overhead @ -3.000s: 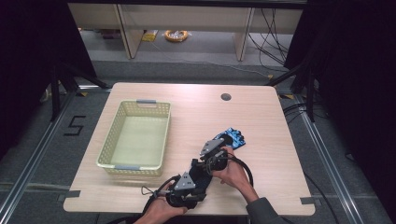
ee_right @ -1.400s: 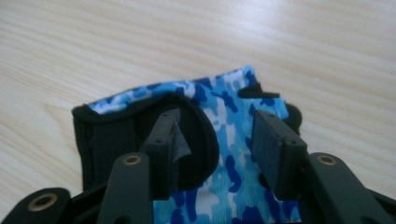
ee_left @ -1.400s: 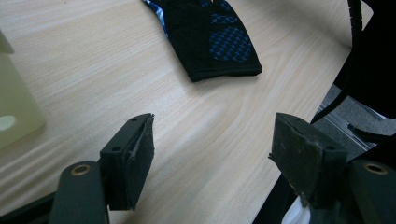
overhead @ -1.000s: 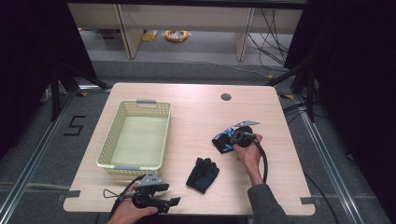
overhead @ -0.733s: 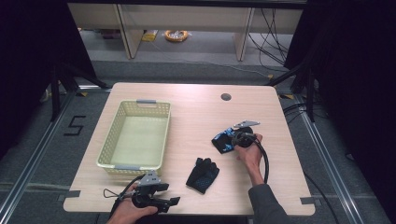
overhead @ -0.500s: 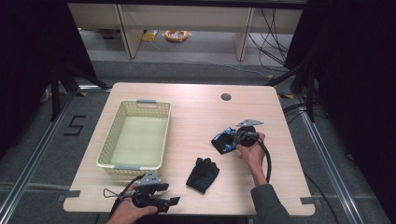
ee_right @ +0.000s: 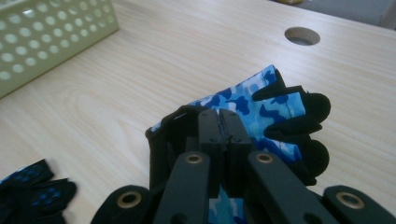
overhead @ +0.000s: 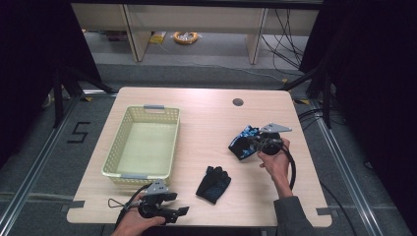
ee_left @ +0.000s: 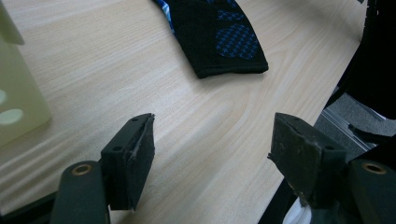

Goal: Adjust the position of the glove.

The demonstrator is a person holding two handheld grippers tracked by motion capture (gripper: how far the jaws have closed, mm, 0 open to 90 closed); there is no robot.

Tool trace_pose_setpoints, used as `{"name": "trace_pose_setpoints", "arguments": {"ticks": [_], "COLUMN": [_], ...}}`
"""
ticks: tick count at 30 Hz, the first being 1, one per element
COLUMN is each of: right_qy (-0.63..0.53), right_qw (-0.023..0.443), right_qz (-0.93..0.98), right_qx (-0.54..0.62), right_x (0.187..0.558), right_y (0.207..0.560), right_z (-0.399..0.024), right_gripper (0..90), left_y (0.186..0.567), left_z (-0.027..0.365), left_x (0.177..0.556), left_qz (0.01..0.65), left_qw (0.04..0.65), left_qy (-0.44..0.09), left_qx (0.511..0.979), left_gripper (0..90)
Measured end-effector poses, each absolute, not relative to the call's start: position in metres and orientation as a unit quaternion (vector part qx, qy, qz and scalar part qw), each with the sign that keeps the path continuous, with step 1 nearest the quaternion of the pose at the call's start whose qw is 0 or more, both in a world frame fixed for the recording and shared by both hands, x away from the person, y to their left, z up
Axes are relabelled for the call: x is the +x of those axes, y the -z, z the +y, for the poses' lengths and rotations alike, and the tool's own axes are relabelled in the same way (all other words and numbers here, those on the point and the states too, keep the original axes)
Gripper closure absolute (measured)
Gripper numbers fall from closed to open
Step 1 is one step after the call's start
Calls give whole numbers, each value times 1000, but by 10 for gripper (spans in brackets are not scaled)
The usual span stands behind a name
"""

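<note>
Right gripper (overhead: 252,143): jaws pressed together on the blue camouflage glove (ee_right: 261,105), gripping its cuff end; glove lifted at the table's right side.
Left gripper (ee_left: 212,154): jaws wide apart, nothing between them, at the table's near edge.
Black glove (overhead: 213,183): flat on the wooden table (overhead: 206,118), near the front edge.
Basket (overhead: 129,169): left side.
Open room: bare wood between basket and gloves.
</note>
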State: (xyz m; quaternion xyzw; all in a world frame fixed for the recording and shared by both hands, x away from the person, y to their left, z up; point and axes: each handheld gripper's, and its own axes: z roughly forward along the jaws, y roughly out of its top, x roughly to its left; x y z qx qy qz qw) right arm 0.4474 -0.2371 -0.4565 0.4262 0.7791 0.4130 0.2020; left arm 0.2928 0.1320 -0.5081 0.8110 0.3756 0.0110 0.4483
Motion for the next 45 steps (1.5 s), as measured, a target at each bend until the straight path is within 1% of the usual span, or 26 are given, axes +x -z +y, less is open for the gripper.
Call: {"name": "trace_pose_setpoints", "arguments": {"ticks": [1,5,8,17,18,20,24,25,28,33,37,38,40,45], "right_qy": [-415,-425,-423,-428,-428,-433,-435,-434,-442,-448,-456,-456,-463,-465], "right_qw": [205,210,204,200,192,199,197,196,190,181,171,172,157,146], "right_qz": [783,782,786,785,783,785,788,789,789,790,794,799,802,808], "right_qx": [415,406,403,401,408,396,389,389,382,378,364,353,343,331], "right_x": [442,433,429,425,421,422,416,415,409,399,391,390,383,372], "right_y": [452,446,443,446,444,444,441,440,439,436,435,434,433,433], "right_z": [-237,-234,-233,-233,-232,-233,-231,-230,-226,-219,-211,-210,-203,-195], "right_gripper": [893,893,893,893,893,893,893,893,893,893,893,893,893,893], "left_y": [508,507,507,508,508,508,508,509,508,507,507,507,506,505], "left_z": [133,133,133,133,133,133,133,133,134,134,134,134,135,135], "left_x": [293,292,292,293,293,293,294,293,294,294,294,294,294,294], "left_qz": [373,373,373,376,374,374,376,383,375,377,380,388,383,385], "left_qw": [439,444,445,445,444,445,444,444,446,444,448,446,444,443], "left_qy": [-16,-15,-15,-15,-14,-15,-16,-12,-19,-14,-19,-18,-22,-24], "left_qx": [817,814,814,813,814,814,813,810,813,813,809,806,809,809], "left_gripper": [301,301,301,302,303,303,302,302,300,296,292,292,284,282]}}
